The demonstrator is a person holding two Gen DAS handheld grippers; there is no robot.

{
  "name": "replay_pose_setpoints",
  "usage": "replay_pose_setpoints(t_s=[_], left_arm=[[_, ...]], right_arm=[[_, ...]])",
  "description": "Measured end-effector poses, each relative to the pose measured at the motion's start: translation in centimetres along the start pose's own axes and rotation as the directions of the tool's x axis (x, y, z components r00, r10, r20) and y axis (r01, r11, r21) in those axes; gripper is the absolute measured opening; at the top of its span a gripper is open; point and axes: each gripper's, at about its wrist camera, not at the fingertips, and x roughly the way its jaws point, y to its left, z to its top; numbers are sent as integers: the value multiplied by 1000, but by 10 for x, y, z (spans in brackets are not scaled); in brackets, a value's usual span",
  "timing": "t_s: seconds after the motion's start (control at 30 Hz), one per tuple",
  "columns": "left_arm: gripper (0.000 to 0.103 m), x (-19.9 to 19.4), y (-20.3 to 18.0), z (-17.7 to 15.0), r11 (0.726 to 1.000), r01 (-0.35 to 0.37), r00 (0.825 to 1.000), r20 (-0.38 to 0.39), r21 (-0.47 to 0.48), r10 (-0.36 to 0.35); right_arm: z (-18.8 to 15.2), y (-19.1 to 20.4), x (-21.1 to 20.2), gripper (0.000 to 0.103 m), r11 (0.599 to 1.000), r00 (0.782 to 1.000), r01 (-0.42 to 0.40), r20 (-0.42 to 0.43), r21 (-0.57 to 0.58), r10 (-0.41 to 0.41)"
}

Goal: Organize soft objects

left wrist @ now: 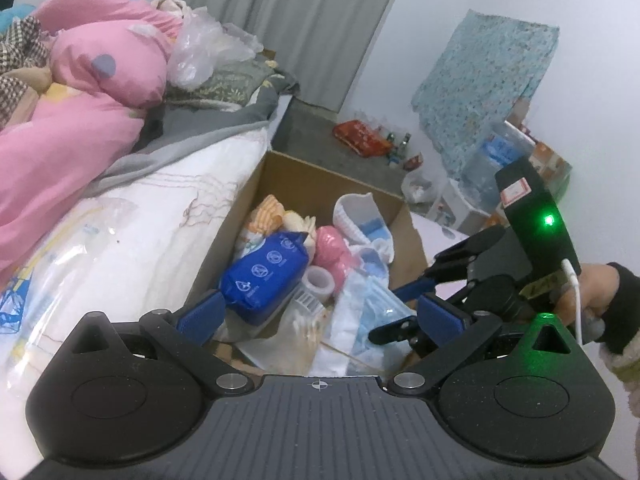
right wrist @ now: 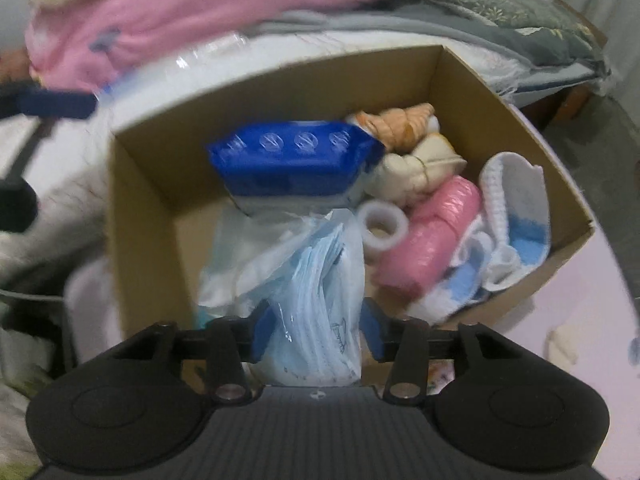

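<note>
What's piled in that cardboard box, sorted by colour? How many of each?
Blue: 1, blue packet
Pink: 1, pink roll
White: 1, white tape roll
Orange and cream: 2, orange cloth bundle, cream cloth bundle
White and blue: 1, knitted piece
Clear: 1, bag of pale blue masks
Total: 7

Both my wrist views are lit softly and evenly by dim indoor light; I can't tell its source. Shadows are faint, deepest inside the cardboard box [right wrist: 144, 208]. My left view is fairly sharp in the middle, with a green indicator light [left wrist: 549, 221] at right glaring and tinting the black housing below it. My right view is smeared with motion blur, worst at the upper left over the pink bedding [right wrist: 160, 32]. Fisheye bending curves straight edges, and the corners go dark in both views.
</note>
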Motion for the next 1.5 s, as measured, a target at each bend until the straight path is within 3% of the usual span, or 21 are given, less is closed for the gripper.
replay_pose_setpoints(t_s=[0.07, 0.17, 0.3, 0.43, 0.57, 0.67, 0.77, 1.13, 1.17, 1.5], left_arm=[[103, 2, -1, 0, 1000, -5, 1000, -5, 6, 5], [103, 6, -3, 0, 1000, -22, 1000, -9, 19, 22], [103, 13, -12, 1, 997, -54, 998, -9, 52, 54], [103, 18, -26, 2, 984, -132, 991, 26, 122, 130], [103, 28, -35, 4, 967, -188, 982, 47, 172, 182], [103, 37, -40, 5, 956, -222, 975, 49, 193, 216], [103, 45, -43, 5, 949, -243, 970, 43, 201, 239], [103, 54, -41, -4, 938, -288, 956, 6, 195, 292], [103, 53, -42, -5, 937, -289, 956, 7, 196, 293], [103, 44, -50, -13, 945, -267, 963, 14, 190, 269]], right_arm=[[-2, 1, -3, 19, 999, 999, 32, 7, -22, -32], [-5, -1, -14, 29, 996, 995, 85, 48, -30, -84], [-13, -19, -41, 30, 995, 985, 92, 143, 41, -97], [-36, -60, -77, 31, 979, 948, 55, 296, 198, -113], [-67, -114, -91, 32, 921, 902, 4, 397, 391, -172], [-85, -151, -74, 32, 865, 893, 15, 383, 502, -238], [-95, -179, -40, 32, 825, 903, 45, 331, 563, -275], [-98, -212, 62, 31, 796, 912, 218, 173, 565, -373], [-99, -212, 66, 30, 790, 903, 241, 168, 564, -396], [-123, -212, 49, 13, 764, 931, 151, 169, 627, -323]])
